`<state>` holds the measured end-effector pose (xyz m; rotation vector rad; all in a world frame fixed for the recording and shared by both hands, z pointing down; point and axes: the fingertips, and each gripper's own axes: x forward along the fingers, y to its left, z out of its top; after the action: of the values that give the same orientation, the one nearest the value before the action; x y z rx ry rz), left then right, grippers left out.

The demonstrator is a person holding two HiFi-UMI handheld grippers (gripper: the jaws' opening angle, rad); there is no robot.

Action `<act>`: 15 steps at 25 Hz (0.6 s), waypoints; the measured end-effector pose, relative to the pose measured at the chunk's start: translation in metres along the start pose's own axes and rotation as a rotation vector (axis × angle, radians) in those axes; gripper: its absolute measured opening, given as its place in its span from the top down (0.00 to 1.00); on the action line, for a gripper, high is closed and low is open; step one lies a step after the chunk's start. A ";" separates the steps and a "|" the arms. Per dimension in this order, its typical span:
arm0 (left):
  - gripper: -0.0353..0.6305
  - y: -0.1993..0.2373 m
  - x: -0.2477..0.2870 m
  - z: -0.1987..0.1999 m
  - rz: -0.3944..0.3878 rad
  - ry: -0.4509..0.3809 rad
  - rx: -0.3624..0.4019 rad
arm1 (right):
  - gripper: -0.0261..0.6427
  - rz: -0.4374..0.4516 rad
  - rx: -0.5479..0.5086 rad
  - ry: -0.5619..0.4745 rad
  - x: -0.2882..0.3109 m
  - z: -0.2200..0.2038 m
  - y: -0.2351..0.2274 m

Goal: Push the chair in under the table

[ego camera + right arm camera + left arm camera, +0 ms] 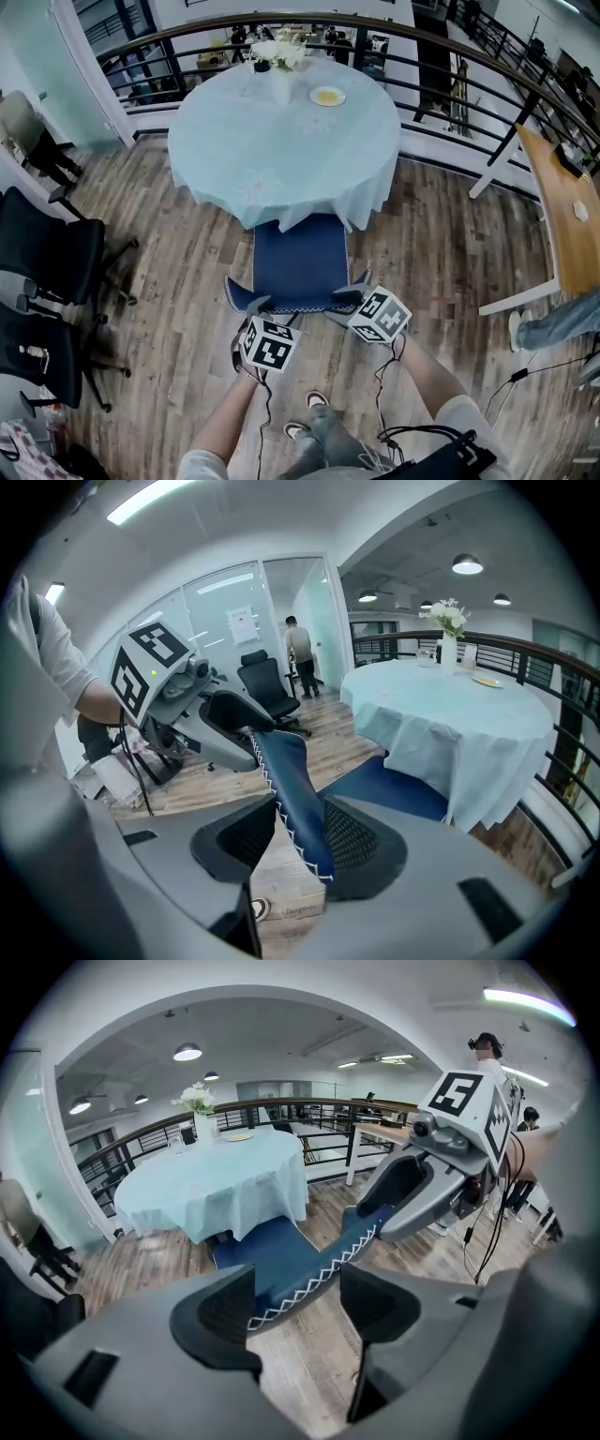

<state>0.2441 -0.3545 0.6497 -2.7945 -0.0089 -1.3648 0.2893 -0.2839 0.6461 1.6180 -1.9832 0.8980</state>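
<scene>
While the dark blue padded chair [300,264] stands at the near side of the round table draped in a pale blue cloth [281,150], only the front of its seat lies under the hanging hem; most of the seat and the whole backrest are out over the grey-brown plank floor [441,272]. Both tools are at the top of the backrest, along its white zigzag-stitched edge. The left gripper [256,307] has its jaws apart and straddles that edge near the left corner. In the left gripper view [295,1309] the blue rim touches one pad, with floor showing beside the other. The right gripper [345,298] sits near the opposite corner, jaws likewise spread. In the right gripper view [298,841] the backrest lies against one meshed pad, and a gap shows on the other side, so neither tool is clamped. On the table stand a white vase of white flowers [281,58] and a small plate [327,96] — both toward the far edge. Black office chairs [47,258] stand at the left, well apart from the table.
</scene>
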 end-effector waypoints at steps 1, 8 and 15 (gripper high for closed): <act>0.52 0.001 0.003 0.003 0.000 -0.002 -0.001 | 0.72 -0.004 -0.003 0.001 0.000 0.001 -0.005; 0.52 0.008 0.019 0.022 -0.006 -0.003 -0.010 | 0.71 -0.019 -0.014 0.003 0.000 0.007 -0.030; 0.52 0.009 0.039 0.042 -0.069 0.006 -0.036 | 0.70 -0.021 -0.019 0.022 -0.004 0.011 -0.058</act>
<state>0.3015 -0.3627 0.6540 -2.8451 -0.0821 -1.4022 0.3475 -0.2950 0.6484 1.6086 -1.9507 0.8823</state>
